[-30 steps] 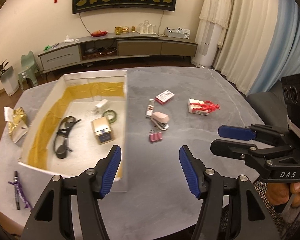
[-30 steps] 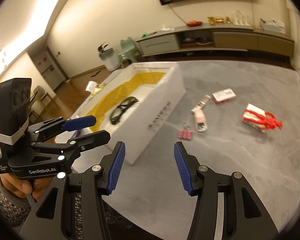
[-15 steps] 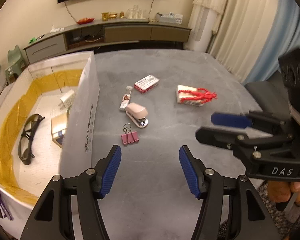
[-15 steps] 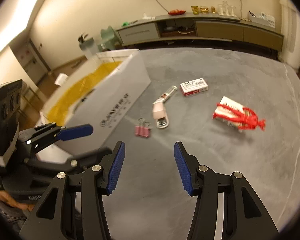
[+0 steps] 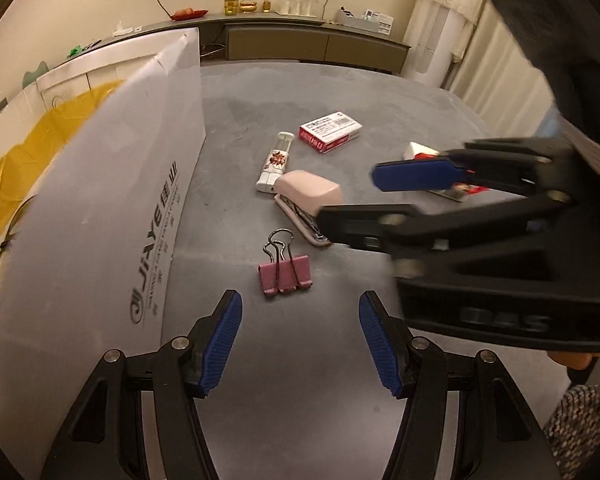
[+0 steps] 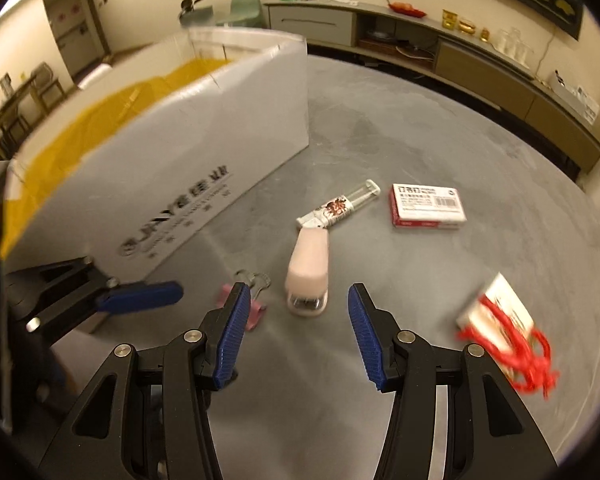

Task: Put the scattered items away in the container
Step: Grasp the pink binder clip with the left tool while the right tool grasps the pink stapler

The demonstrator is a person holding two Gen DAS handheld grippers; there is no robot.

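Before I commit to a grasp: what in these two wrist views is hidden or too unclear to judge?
- Box contents: left wrist view, near wall blocks them; only the yellow lining shows.
- Red-string packet: left wrist view, mostly behind the right gripper; right wrist view, motion-blurred.
- Pink binder clip: right wrist view, partly behind the gripper's own finger and blurred.
- Stapler: left wrist view, its front end is covered by the right gripper.

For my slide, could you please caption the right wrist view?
Open right gripper poised over a pink stapler beside the white box.
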